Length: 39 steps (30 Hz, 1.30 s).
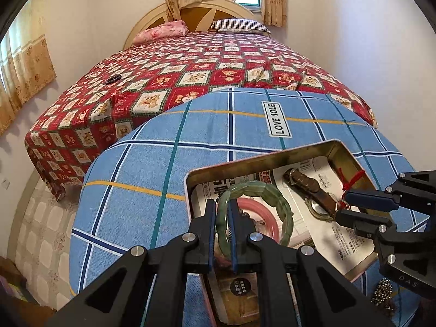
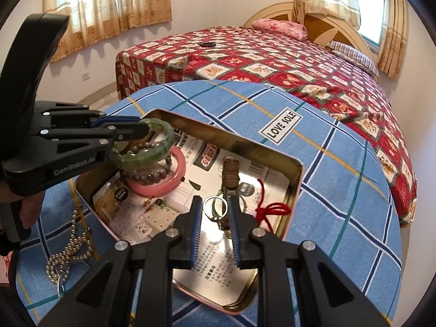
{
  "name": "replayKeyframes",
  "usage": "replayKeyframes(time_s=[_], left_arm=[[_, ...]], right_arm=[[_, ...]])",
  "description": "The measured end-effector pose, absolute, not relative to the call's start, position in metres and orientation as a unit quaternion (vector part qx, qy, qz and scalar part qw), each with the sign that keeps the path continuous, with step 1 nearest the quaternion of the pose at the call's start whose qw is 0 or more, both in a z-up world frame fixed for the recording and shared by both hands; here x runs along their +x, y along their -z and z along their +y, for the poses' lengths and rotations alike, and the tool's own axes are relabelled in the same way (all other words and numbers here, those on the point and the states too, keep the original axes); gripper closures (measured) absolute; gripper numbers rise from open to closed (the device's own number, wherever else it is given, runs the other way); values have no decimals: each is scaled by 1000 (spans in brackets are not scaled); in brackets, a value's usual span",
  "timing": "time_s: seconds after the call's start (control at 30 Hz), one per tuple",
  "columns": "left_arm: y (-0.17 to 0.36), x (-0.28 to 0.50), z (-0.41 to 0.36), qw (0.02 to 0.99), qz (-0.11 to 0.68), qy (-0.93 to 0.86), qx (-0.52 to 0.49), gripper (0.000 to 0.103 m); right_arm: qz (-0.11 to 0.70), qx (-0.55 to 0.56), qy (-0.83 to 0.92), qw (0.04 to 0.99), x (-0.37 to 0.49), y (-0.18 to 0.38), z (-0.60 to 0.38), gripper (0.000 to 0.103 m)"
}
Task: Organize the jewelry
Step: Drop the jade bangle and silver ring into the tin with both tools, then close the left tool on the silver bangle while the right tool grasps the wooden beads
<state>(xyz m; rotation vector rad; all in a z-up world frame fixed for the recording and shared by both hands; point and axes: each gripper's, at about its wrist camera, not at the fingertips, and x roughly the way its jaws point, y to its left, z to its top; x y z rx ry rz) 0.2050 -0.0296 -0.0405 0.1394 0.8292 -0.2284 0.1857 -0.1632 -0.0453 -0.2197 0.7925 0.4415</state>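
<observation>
Left tongs [image 1: 221, 212]: clamped on the green jade bangle [image 1: 275, 190], held over the tin's left part.
Right tongs [image 2: 215, 209]: clamped on a thin silver ring [image 2: 215, 206] above the tin's near right.
Tin [image 2: 234, 136]: open on the blue checked table [image 2: 340, 190], holding a pink bangle [image 2: 174, 179], a bead bracelet [image 2: 152, 175] and a watch [image 2: 231, 171].
Bead chain [image 2: 68, 248]: on the table, left of the tin.

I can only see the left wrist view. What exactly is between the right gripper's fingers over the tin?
Observer: A small silver ring; the right gripper is closed on it.
Operator: What's beneath the green bangle that my left gripper holds?
Observer: A brown beaded bracelet, resting on the pink bangle.
Operator: Anything in the part of the tin that my fingers hide?
Observer: A white perforated card lies there.
</observation>
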Motion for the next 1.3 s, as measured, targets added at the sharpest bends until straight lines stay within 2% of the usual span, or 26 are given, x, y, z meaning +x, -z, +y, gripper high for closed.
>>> replayKeyframes(time_s=[0.2, 0.27, 0.3, 0.33, 0.4, 0.77, 0.83, 1.3], left_arm=[[40, 203, -30, 910, 394, 110, 70, 92], [35, 199, -33, 914, 384, 108, 76, 68], [32, 196, -32, 918, 376, 106, 76, 40], [28, 192, -31, 922, 366, 107, 73, 32], [23, 186, -30, 925, 354, 115, 71, 32], [18, 144, 4, 928, 364, 75, 37, 32], [19, 132, 9, 927, 366, 73, 28, 32], [55, 62, -8, 905, 417, 75, 42, 32]], right_arm=[[383, -107, -223, 890, 187, 48, -156, 81], [379, -102, -230, 891, 187, 47, -155, 80], [377, -102, -231, 891, 186, 47, -155, 75], [376, -104, -228, 892, 186, 47, -155, 60], [371, -104, -221, 896, 183, 45, -157, 54], [360, -99, -193, 907, 142, 35, -185, 53], [358, -96, -191, 909, 133, 34, -189, 47], [382, -80, -164, 906, 72, 61, -213, 45]])
